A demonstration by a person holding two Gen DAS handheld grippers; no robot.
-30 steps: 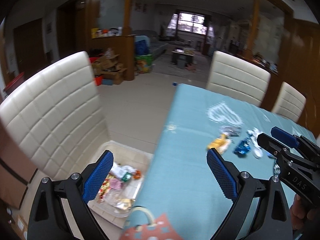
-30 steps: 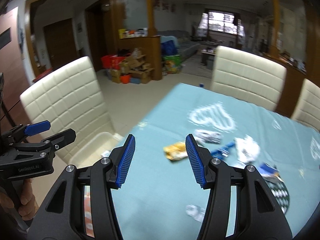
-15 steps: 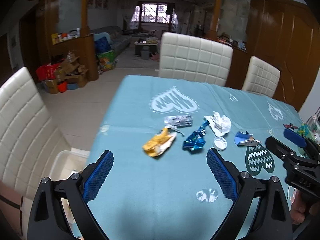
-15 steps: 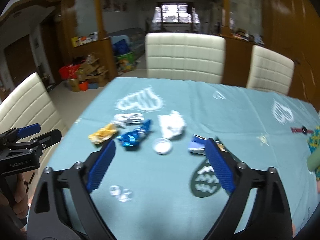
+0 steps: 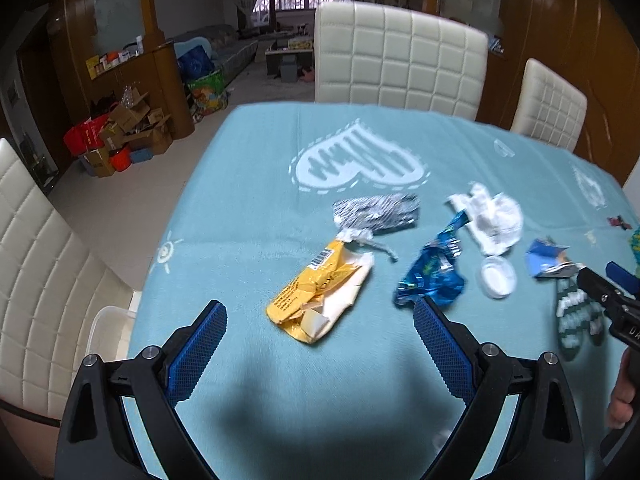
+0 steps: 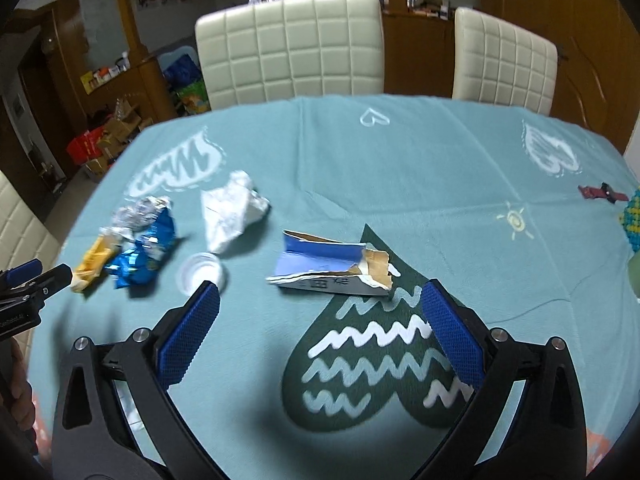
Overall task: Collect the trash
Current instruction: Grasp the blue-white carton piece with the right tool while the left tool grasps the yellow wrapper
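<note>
Trash litters my teal-clothed worktop; right gripper fingers opening around nothing below the torn blue carton, left gripper fingers spread near the yellow wrapper.

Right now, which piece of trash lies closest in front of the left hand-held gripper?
The yellow wrapper, crumpled, lying nearest the left hand-held gripper; the others sit farther off.

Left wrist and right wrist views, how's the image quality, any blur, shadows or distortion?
Left wrist view: fisheye bends the tablecloth edges; the white cap and blue wrapper are smeared; the gripper's dark shadow falls on the cloth below the yellow wrapper. Right wrist view: the torn blue carton is sharp, the litter at left blurred; corners are black.
</note>
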